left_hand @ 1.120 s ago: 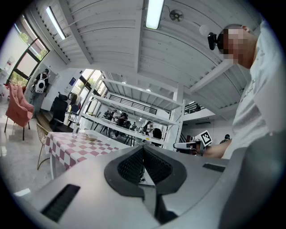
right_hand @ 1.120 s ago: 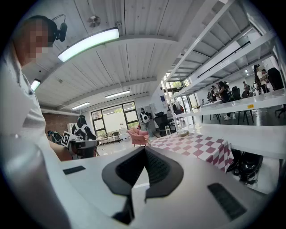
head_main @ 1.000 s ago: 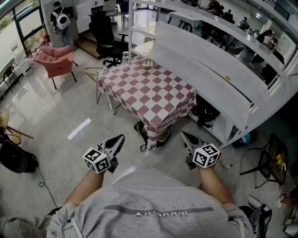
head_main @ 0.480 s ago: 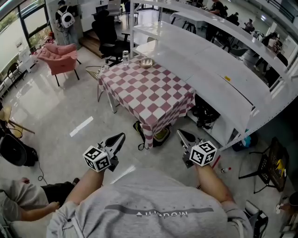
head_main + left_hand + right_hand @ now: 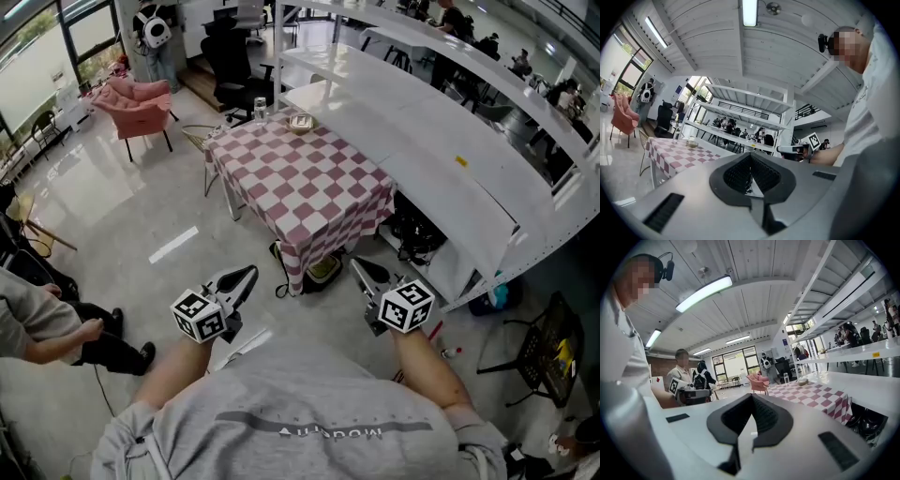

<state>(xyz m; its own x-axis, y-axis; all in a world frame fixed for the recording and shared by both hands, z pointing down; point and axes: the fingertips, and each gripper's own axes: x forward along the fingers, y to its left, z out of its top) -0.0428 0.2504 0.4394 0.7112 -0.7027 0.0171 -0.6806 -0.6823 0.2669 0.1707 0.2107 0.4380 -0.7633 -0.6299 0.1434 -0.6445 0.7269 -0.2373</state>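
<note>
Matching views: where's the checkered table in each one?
Head view: checkered table at upper centre.
Left gripper view: low at mid-left.
Right gripper view: right of centre, just below mid-height.
Shared landmark: pink armchair, upper left in the head view, far left in the left gripper view, centre in the right gripper view.

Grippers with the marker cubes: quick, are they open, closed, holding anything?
Left grey two-jaw gripper: closed, jaws together, holding nothing.
Right grey two-jaw gripper: closed, jaws together, holding nothing.
</note>
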